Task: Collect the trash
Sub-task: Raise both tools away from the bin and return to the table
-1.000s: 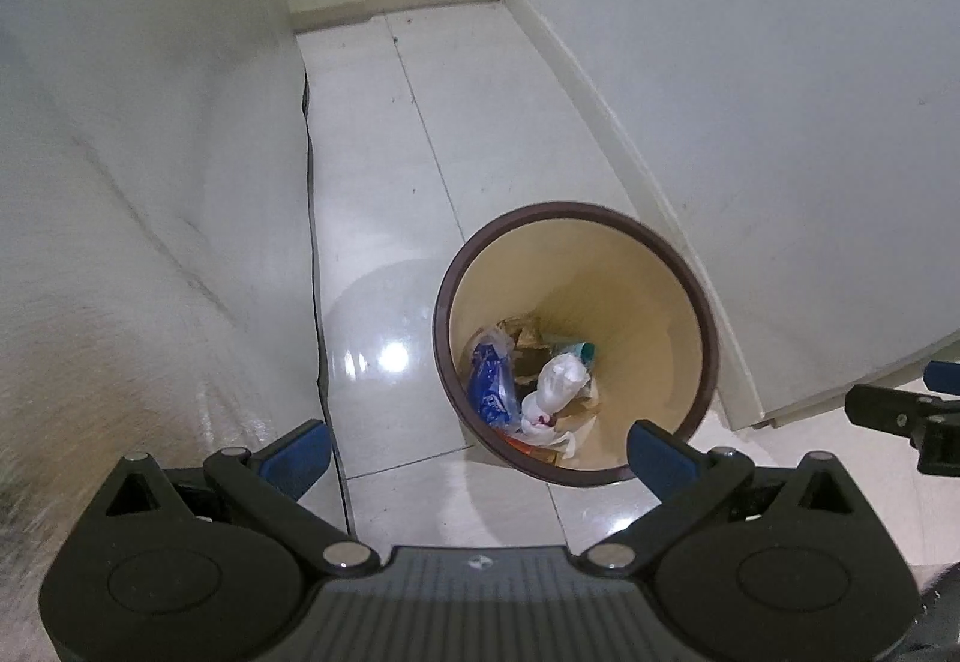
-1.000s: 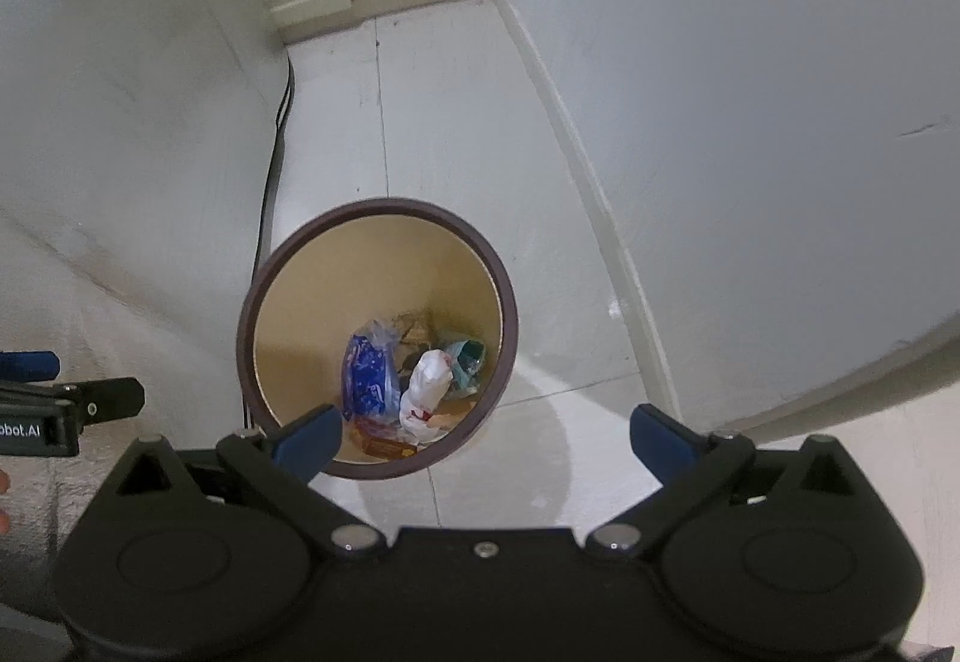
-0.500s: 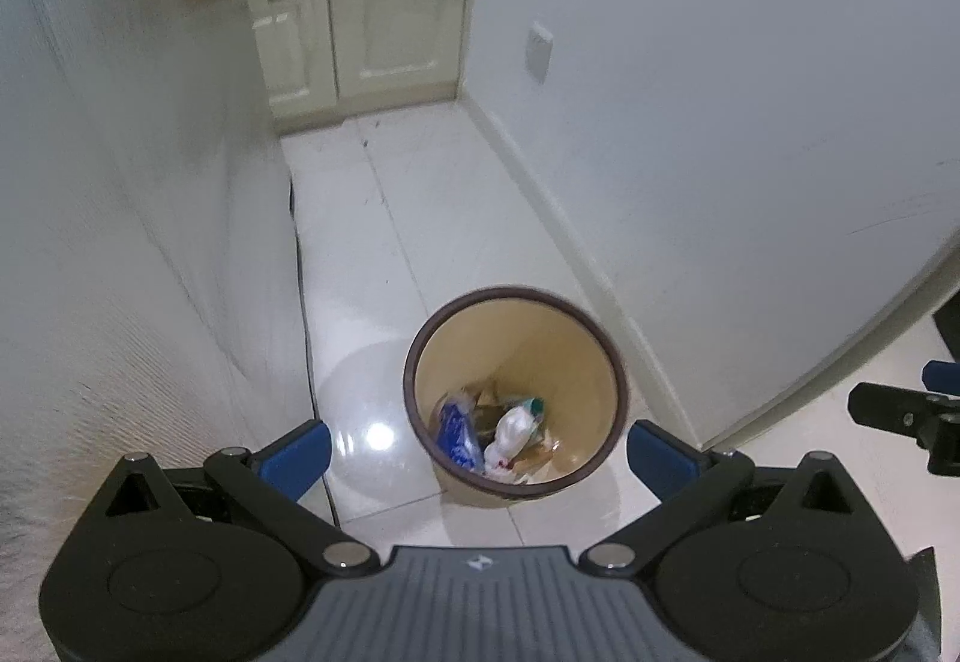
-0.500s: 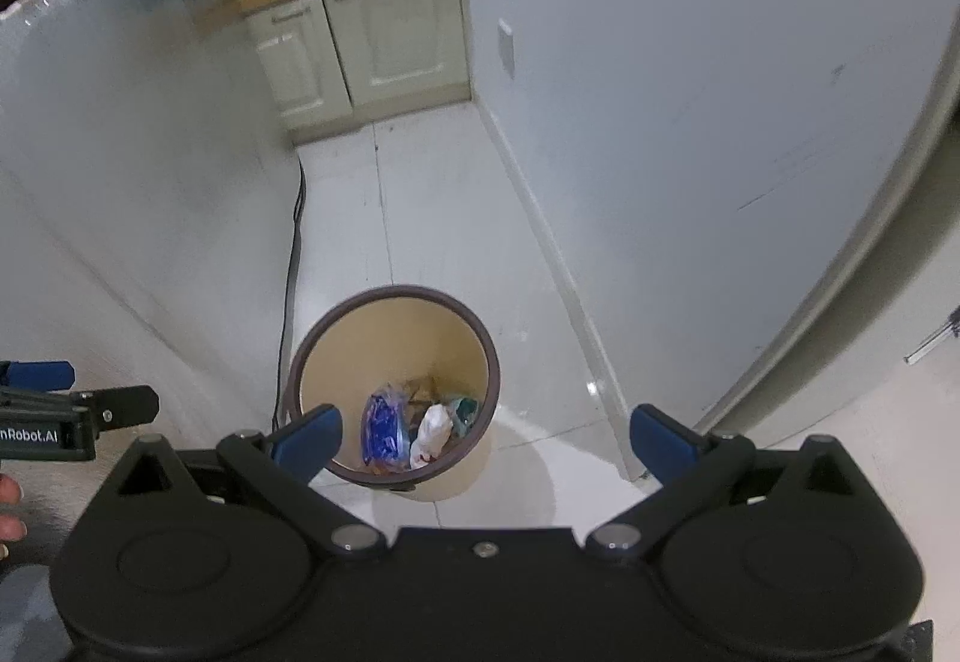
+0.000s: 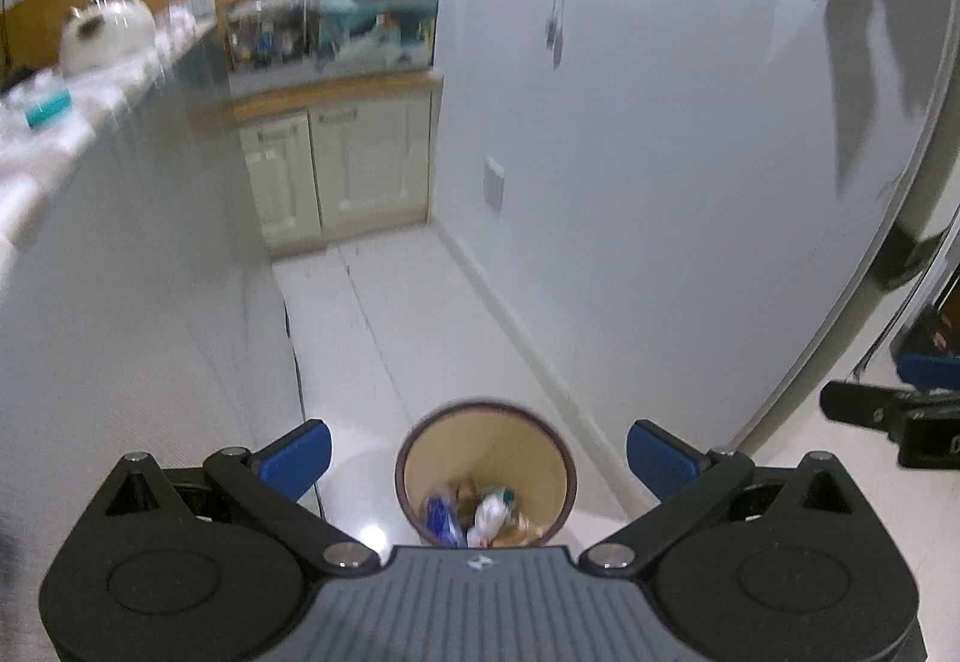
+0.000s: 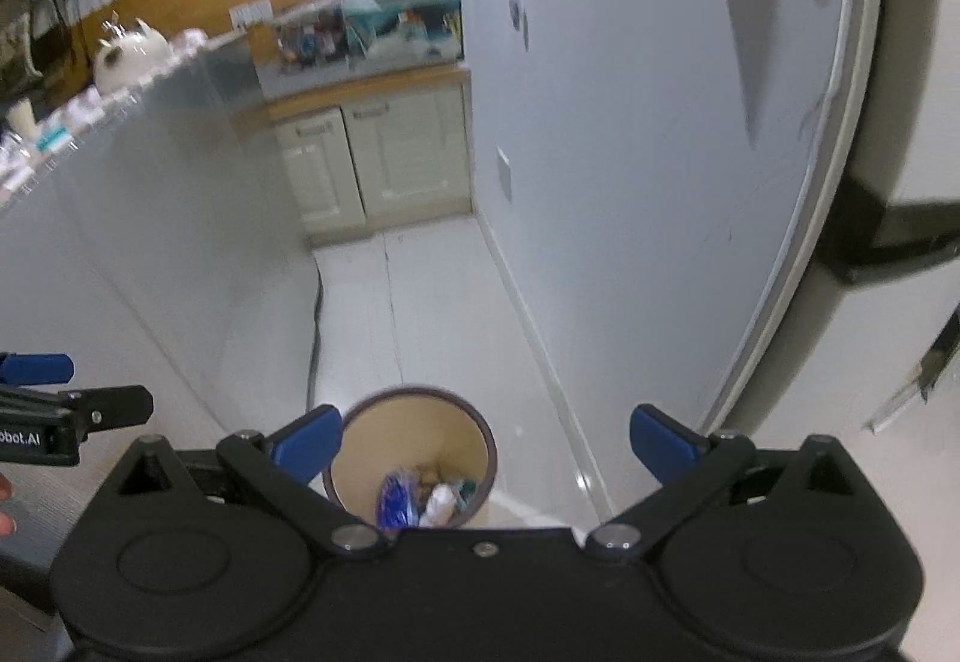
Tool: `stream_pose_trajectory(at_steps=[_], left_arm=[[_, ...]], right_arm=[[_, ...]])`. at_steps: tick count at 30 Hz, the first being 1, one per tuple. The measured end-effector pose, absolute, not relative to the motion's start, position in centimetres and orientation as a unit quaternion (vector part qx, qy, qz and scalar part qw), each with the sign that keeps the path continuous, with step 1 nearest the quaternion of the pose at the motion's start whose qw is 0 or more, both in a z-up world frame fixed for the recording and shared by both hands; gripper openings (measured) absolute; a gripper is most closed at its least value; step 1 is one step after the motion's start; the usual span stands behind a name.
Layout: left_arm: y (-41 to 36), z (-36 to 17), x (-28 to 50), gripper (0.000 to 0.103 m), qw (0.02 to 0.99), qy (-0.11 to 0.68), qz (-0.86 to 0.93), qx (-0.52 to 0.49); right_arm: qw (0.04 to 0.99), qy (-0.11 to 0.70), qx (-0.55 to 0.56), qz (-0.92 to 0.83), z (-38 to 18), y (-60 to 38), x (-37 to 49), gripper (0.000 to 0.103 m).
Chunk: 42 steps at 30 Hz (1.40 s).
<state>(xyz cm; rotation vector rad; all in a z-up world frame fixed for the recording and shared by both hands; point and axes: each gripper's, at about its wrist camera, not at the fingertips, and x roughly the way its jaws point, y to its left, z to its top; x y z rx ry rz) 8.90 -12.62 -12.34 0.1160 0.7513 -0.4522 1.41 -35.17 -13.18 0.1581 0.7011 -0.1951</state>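
Note:
A round beige bin with a dark brown rim [image 5: 487, 411] stands on the white tile floor far below both grippers. It holds trash: a blue wrapper [image 5: 443, 518], a white crumpled piece [image 5: 489, 512] and brown scraps. The bin also shows in the right wrist view [image 6: 414, 398], with the blue wrapper [image 6: 393, 500] inside. My left gripper [image 5: 479, 452] is open and empty, high above the bin. My right gripper [image 6: 485, 443] is open and empty, also high above it. Each gripper shows at the edge of the other's view.
A tall grey counter side [image 5: 138, 272] rises on the left, with a white kettle [image 5: 108, 26] and small items on top. A white wall [image 5: 660, 182] and fridge [image 6: 888, 122] stand on the right. Cream cabinets [image 5: 342, 170] close the far end. A black cable [image 6: 315, 338] runs down the counter.
Both grippers have risen well above the bin, which now looks much smaller and lower in both views. The counter top and cabinets have come into view. Both stay open.

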Motion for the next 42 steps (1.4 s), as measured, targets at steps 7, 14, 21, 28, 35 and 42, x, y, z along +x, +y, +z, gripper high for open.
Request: stream_pose_trajectory(at_steps=[7,14,21,28,35,42], left_arm=[[-10.9,-7.5,6.6,0.103,0.925,0.308,-0.220,0.049],[-7.6,-2.4,5.2,0.103,0.944,0.255,-0.207,0.042],[-3.2,1.9,4.6,0.103,0.960,0.209,-0.180,0.042],[2.1,5.1,5.5,0.103,0.971,0.178,-0.154,0.038],[7.3,7.3,8.6,0.103,0.979,0.167,-0.111,0.043],[11.9,8.2,14.2,0.103,0.981,0.176,-0.075,0.031]], right_arm=[[0.949,0.299,0.061,-0.083,-9.0,-33.3,-0.4,0.103],[0.966,0.249,0.051,-0.057,-4.2,-30.4,-0.7,0.103],[0.979,0.195,0.044,-0.023,-0.7,-26.4,-0.2,0.103],[0.985,0.165,0.040,0.013,1.5,-22.2,1.8,0.103],[0.989,0.137,0.038,0.050,3.2,-18.4,4.9,0.103],[0.989,0.127,0.038,0.067,3.7,-15.5,8.8,0.103]])
